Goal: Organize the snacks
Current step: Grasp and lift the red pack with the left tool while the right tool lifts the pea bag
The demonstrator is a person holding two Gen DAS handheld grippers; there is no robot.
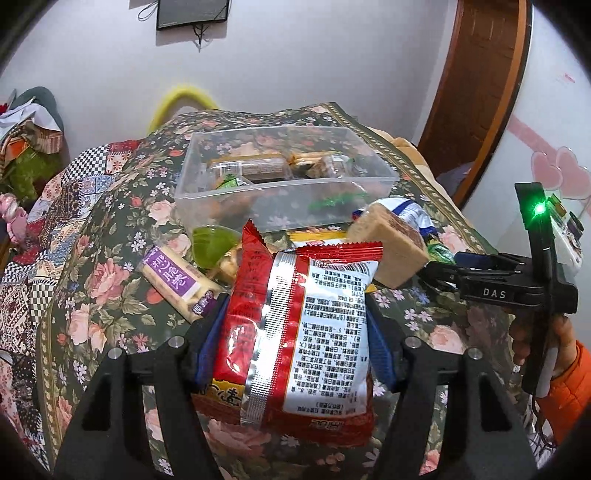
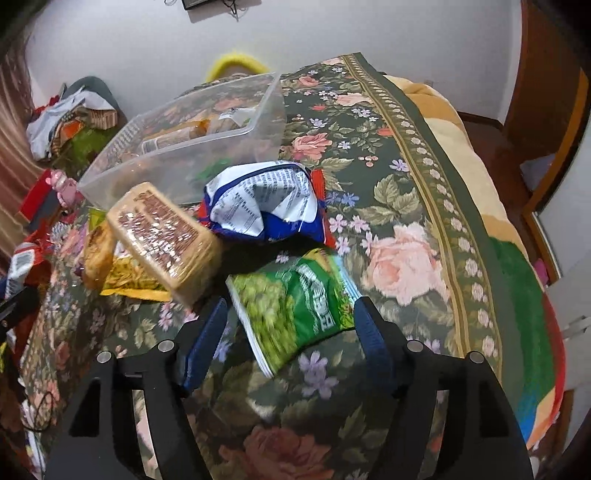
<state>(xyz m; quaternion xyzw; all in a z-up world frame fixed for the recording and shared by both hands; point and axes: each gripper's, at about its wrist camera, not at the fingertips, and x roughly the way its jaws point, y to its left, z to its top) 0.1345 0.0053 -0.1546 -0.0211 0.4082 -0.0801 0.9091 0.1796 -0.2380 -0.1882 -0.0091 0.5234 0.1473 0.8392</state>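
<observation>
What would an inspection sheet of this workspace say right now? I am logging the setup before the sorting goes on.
Surface: floral cloth over a soft, uneven top.
Job's things: clear plastic bin already holds a few wrapped snacks; red snack bag; green snack bag; blue and white bag; tan wrapped block; purple-labelled bar.
Clutter: loose snacks piled in front of the bin; heap of clothes beyond the cloth's left edge.
Grippers: left claw shut on the red snack bag; right claw open around the green snack bag, not closed on it.
Cables: thin wires hang from a wall panel.
Surroundings: white wall, wooden door.
</observation>
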